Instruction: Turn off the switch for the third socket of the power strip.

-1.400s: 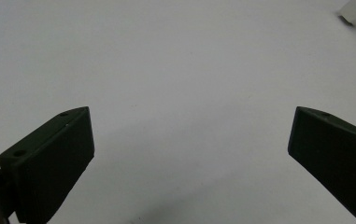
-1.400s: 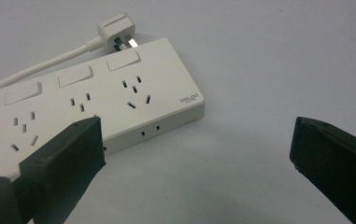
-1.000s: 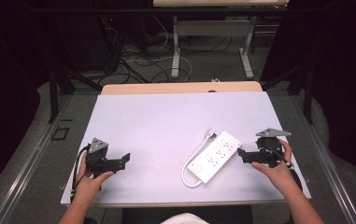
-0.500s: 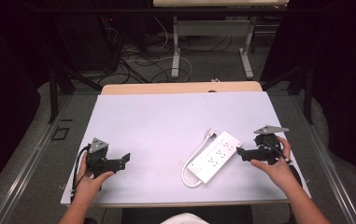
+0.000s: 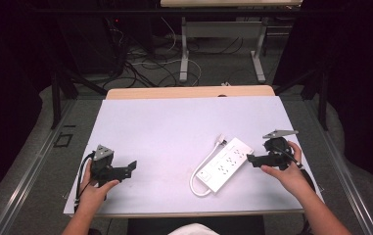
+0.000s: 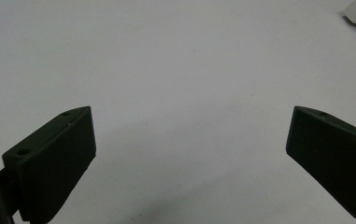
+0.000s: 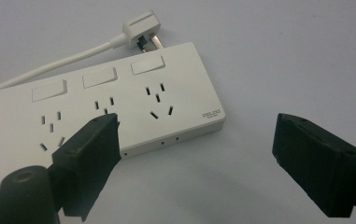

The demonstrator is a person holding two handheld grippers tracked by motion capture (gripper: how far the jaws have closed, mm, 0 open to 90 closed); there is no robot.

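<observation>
The right claw (image 5: pixel 249 160) stands wide apart and holds nothing; its jaws have just been closing a little, with only bare worktop between them. In the right gripper view one jaw seems to hang over the near edge of the white power strip (image 7: pixel 105 116), though I cannot tell if it touches. The strip lies flat on the white worktop (image 5: pixel 174 127), its plug (image 7: pixel 140 29) at the far end and its cord looped beside it. The left claw (image 5: pixel 131 168) is also wide apart, empty, well apart from the strip.
</observation>
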